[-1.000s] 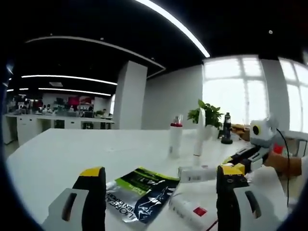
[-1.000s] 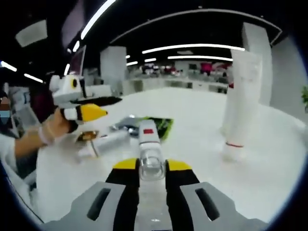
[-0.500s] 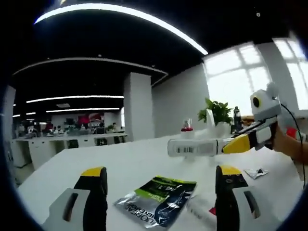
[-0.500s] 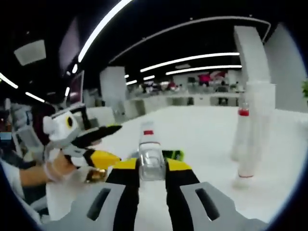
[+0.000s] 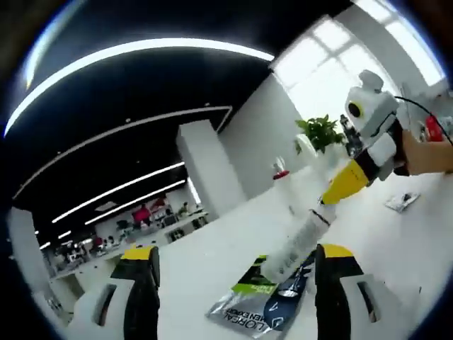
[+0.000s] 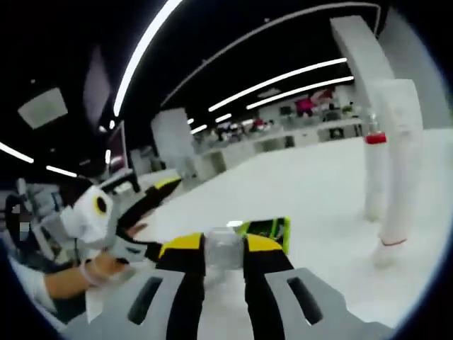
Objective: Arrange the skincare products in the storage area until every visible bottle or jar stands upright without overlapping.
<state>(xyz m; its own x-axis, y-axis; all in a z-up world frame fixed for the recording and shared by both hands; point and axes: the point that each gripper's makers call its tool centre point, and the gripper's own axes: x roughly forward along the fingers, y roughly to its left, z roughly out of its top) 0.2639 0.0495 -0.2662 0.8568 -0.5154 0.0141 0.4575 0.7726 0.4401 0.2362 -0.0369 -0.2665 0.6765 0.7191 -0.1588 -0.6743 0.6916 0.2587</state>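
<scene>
While the white tube [image 5: 296,244] hangs slanted above the bench [image 5: 212,262], gripped at its upper end by the right claw [image 5: 333,197], the job looks like tipping it vertical and lowering it onto bare surface, clear of the green-and-black sachet [image 5: 263,301] below. Best to set it near the two upright bottles [image 6: 388,170] at far right, not touching them. Right claw's jaws are pinched on the tube's end [image 6: 224,248]. Left claw [image 5: 230,263] is spread wide, holding nothing, hovering beside the tube.
</scene>
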